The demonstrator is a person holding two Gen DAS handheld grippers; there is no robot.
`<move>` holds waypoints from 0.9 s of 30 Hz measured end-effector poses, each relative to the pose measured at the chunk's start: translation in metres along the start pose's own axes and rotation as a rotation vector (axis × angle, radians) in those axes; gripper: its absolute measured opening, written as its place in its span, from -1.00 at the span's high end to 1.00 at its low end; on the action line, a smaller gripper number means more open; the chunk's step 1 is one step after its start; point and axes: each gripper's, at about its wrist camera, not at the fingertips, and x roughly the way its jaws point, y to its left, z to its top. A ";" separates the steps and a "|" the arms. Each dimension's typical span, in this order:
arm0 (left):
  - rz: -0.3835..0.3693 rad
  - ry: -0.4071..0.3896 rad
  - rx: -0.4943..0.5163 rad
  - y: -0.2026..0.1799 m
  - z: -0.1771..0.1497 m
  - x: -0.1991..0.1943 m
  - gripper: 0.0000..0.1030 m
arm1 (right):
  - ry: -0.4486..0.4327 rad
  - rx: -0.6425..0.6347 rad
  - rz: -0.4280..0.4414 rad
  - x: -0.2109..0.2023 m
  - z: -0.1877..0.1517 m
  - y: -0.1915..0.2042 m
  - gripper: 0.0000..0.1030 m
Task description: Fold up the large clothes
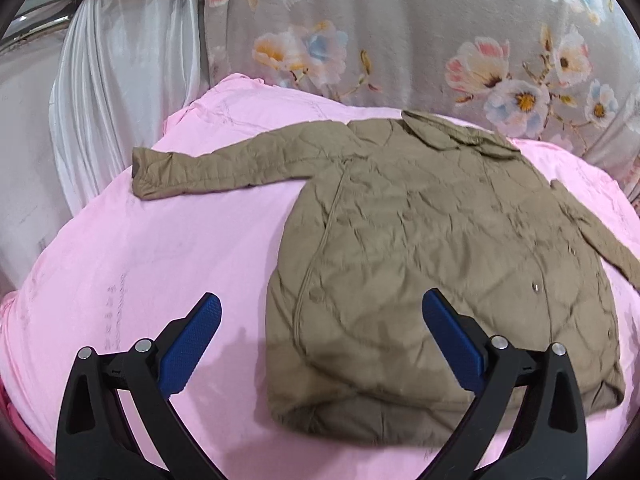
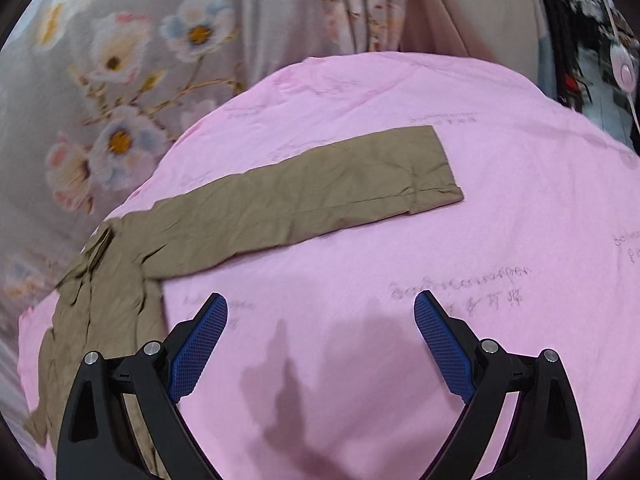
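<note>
A khaki quilted jacket (image 1: 420,272) lies flat on a pink sheet (image 1: 160,248), collar toward the far side. Its left sleeve (image 1: 208,170) stretches out to the left. My left gripper (image 1: 322,308) is open and empty, hovering above the jacket's lower left hem. In the right wrist view the jacket's other sleeve (image 2: 320,196) lies stretched out to the right across the pink sheet (image 2: 480,240), with the jacket body (image 2: 104,312) at the lower left. My right gripper (image 2: 320,308) is open and empty above bare sheet, below the sleeve.
A grey floral curtain (image 1: 400,32) hangs behind the bed. White drapes (image 1: 132,60) hang at the far left. A pink round object on a cord (image 2: 622,68) hangs at the far right, beside dark clutter.
</note>
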 end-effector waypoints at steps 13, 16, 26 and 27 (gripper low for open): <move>0.096 0.013 -0.042 0.011 0.032 0.057 -0.91 | -0.037 0.161 -0.039 0.071 0.064 -0.009 0.68; 0.114 0.017 -0.043 0.015 0.034 0.065 -0.91 | -0.112 0.108 0.028 0.057 0.073 0.034 0.89; 0.171 0.062 -0.042 0.034 0.037 0.084 -0.91 | -0.174 -0.588 0.529 -0.043 -0.034 0.359 0.97; 0.167 0.068 -0.050 0.038 0.037 0.085 -0.91 | -0.141 -0.638 0.570 -0.044 -0.057 0.386 0.97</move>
